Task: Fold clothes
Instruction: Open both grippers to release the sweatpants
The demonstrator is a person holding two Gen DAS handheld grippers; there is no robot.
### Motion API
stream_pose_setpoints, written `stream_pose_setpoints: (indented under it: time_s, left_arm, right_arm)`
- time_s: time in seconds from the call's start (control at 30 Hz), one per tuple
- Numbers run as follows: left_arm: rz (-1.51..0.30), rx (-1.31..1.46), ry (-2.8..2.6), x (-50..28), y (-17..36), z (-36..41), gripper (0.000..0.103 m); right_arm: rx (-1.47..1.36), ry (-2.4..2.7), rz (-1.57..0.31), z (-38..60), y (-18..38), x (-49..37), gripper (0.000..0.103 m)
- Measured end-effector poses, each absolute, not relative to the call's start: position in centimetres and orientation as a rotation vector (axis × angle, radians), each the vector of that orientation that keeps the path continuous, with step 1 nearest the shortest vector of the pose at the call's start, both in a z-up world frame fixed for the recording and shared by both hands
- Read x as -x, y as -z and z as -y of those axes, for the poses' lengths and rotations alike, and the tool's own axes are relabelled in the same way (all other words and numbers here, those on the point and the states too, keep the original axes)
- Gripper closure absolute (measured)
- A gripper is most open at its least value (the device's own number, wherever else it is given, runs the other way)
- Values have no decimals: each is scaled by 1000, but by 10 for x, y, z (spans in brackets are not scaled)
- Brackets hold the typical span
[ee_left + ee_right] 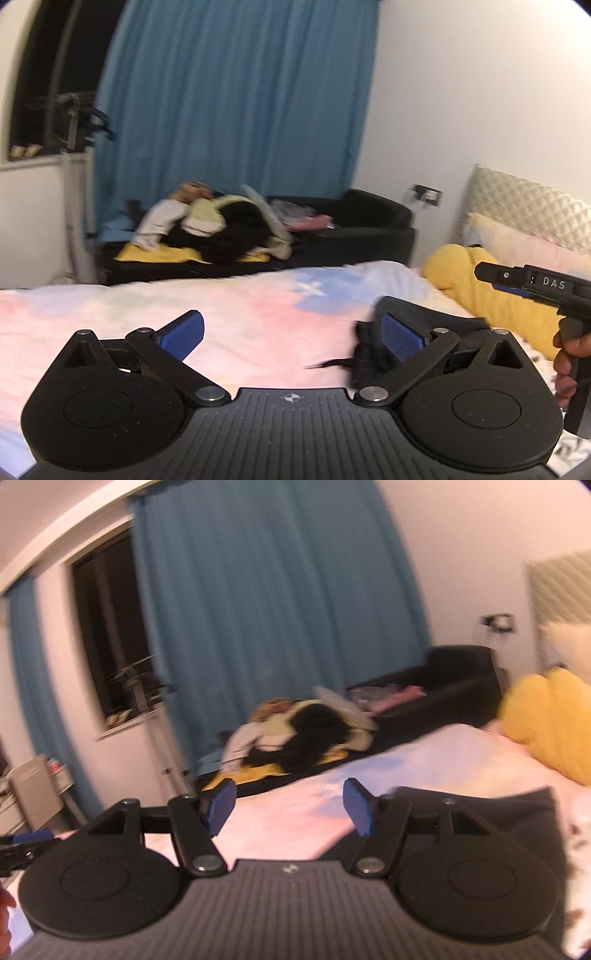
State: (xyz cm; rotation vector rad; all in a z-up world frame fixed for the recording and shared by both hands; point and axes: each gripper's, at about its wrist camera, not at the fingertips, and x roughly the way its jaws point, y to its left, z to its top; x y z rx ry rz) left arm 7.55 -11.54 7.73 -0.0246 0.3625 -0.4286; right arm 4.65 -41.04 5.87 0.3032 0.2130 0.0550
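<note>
1. We hold the left gripper with its jaws spread wide and nothing between them.
2. Our right gripper is parted too, gripping nothing.
3. A dark garment lies on the pastel bedspread, at the right.

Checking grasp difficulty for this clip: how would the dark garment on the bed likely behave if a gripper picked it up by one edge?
The dark garment lies flat and follows the bed, so it would probably hang limp and unfold. It looks like thin cloth, so likely light. A drawstring trails loose from it and may dangle or snag.
</note>
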Motion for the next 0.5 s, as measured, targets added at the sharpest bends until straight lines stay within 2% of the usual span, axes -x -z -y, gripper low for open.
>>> stream_pose_setpoints:
  time_s: [0.23,0.5]
  left_arm:
    - [-372,21,262,-52,-81,38,0]
    - [-369,65,79,-31,-62,-24,0]
  right_arm:
    - [-210,-226,-230,303,-71,-57,37]
    - [-195,-350,-250,227,-43,-68,37]
